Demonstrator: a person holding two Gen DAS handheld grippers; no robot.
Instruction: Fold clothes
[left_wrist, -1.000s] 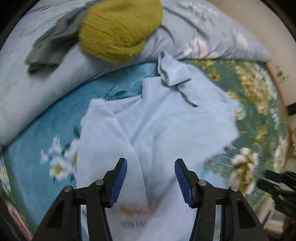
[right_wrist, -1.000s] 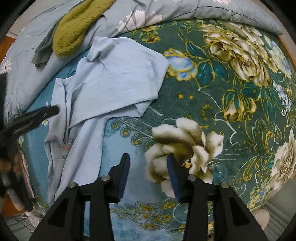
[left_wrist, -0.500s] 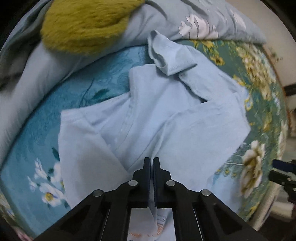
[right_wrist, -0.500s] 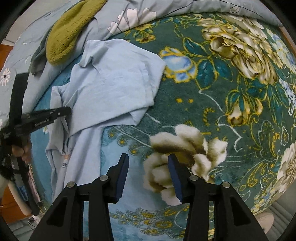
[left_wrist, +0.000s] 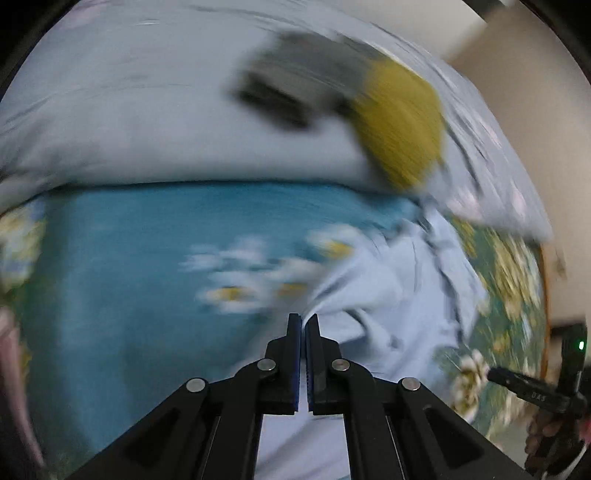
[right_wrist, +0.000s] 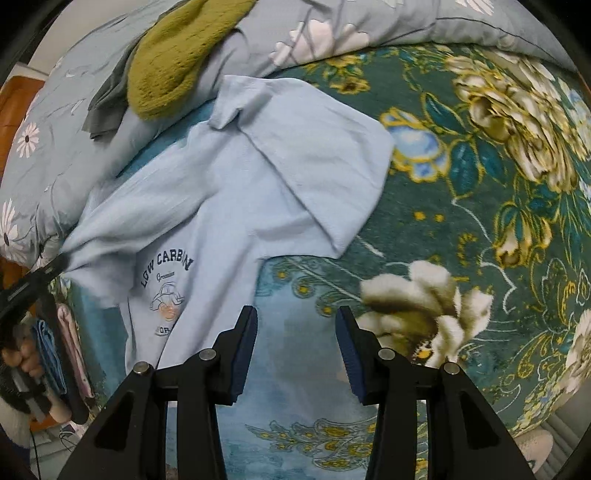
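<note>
A light blue T-shirt with a "LOW CARBON" print lies partly spread on the floral bedspread. My left gripper is shut on an edge of the T-shirt and pulls it out to the left; it also shows in the right wrist view at the shirt's stretched left corner. My right gripper is open and empty, over the bedspread just below the shirt. It also shows at the right edge of the left wrist view. The left wrist view is blurred.
A grey-blue quilt lies along the back of the bed, with a mustard fuzzy garment and a grey cloth on it. The green and teal floral bedspread stretches to the right.
My left gripper shut on the shirt's edge and has pulled it out to the left, opening the shirt so its print shows. My right gripper stayed open and shifted only slightly.
</note>
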